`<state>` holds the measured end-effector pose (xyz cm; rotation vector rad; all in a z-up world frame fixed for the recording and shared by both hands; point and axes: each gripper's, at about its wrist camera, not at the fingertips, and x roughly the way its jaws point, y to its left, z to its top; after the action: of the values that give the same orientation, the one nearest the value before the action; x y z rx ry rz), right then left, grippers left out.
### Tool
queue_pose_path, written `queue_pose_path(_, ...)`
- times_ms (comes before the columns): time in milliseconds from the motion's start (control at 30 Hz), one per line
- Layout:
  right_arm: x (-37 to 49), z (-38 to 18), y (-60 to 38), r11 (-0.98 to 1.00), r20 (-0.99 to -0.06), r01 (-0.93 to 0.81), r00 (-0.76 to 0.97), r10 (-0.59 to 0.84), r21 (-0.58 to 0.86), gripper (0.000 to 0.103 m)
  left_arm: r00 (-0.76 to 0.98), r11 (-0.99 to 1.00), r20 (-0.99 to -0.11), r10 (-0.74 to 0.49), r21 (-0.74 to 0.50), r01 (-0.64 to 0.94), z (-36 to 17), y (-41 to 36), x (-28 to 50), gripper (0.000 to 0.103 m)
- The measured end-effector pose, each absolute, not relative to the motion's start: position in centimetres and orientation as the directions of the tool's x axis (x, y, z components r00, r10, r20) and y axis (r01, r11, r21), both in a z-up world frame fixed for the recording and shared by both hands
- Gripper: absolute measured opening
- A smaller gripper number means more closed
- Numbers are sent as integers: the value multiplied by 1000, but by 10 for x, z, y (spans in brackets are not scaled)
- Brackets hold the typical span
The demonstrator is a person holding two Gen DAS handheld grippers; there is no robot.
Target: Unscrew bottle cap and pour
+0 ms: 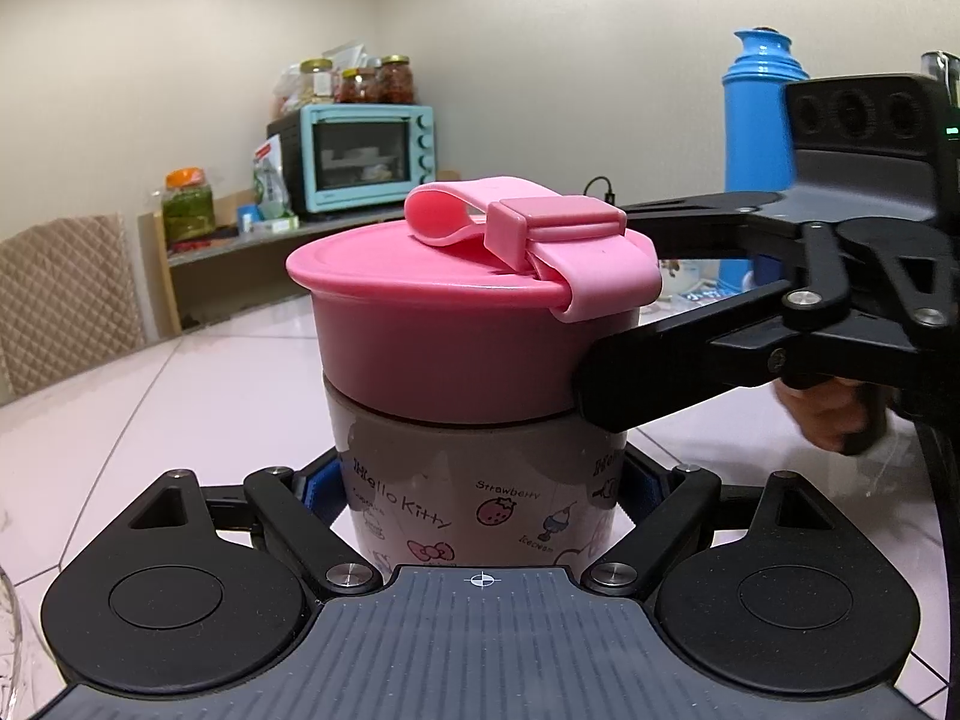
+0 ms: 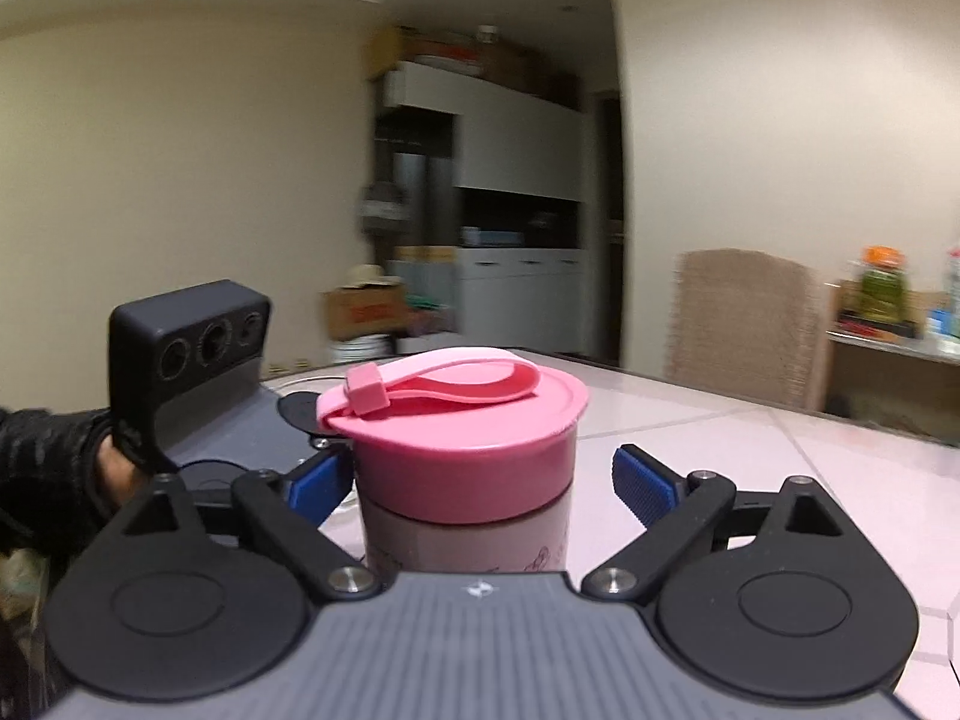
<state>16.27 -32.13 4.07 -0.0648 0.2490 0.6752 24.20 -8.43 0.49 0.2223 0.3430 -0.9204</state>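
Two grips needed: left gripper [image 1: 480, 486] clamped on bottle [image 1: 480, 480], right gripper [image 2: 480, 480] apart around pink cap [image 2: 462, 450] (squeeze squarely before twisting).

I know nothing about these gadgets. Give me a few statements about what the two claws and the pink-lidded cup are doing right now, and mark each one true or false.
1. The pink cap sits on the bottle. True.
2. The left claw grips the bottle's body below the cap. True.
3. The right claw is clamped tight on the cap. False: its blue pads stand apart, with a gap showing on one side of the cap.
4. The bottle lies tipped over on the table. False: it stands upright.
5. A blue thermos stands behind the bottle. True.
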Motion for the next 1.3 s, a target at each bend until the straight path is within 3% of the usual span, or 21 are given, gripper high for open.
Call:
queue_pose_path(200,138,38,-292,883,-209,-466,859,467,54,95,556,587,-381,-739,40,808,5,-81,242,90)
queue_pose_path(733,149,26,-273,940,-217,-317,916,338,126,94,557,587,-382,-738,44,808,4,-84,238,90)
queue_pose_path(867,151,26,-273,938,-214,-327,914,345,116,88,556,588,-382,-738,41,808,4,-84,238,90)
queue_pose_path(1033,154,25,-283,914,-220,-395,888,405,86,86,557,588,-382,-737,42,808,4,-85,237,90)
queue_pose_path(1300,190,30,-341,677,-239,-729,643,728,102,84,556,588,-383,-738,40,808,4,-87,237,90)
